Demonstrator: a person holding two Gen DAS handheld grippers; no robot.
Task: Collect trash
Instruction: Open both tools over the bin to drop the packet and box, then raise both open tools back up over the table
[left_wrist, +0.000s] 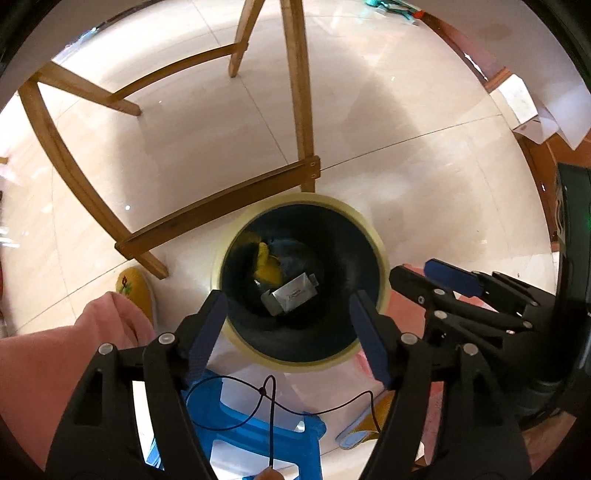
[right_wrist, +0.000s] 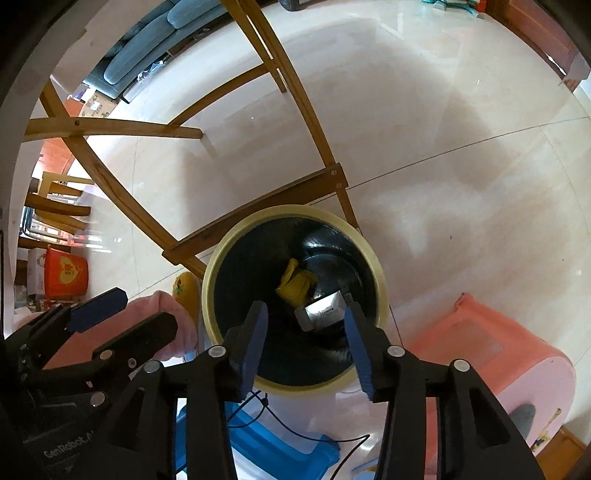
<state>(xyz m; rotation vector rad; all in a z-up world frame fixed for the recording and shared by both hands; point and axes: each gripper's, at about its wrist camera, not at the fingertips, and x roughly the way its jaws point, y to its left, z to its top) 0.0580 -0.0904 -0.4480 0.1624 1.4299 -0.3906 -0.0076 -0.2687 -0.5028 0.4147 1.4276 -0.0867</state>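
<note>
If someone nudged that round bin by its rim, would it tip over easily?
Probably it would slide or tip fairly readily: the bin looks like thin plastic, it holds only a silver packet and yellow wrapper, and it stands on glossy tile.

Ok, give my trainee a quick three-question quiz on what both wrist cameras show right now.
1. True or false: both the left gripper and the right gripper have something clamped between their pads.
2. What lies at the bottom of the bin?
3. Which colour is the stool below the bin in the left wrist view: A pink, B blue, C green?

Key:
1. False; both are open and empty.
2. A silver packet and yellow trash.
3. B, the blue stool.
</note>
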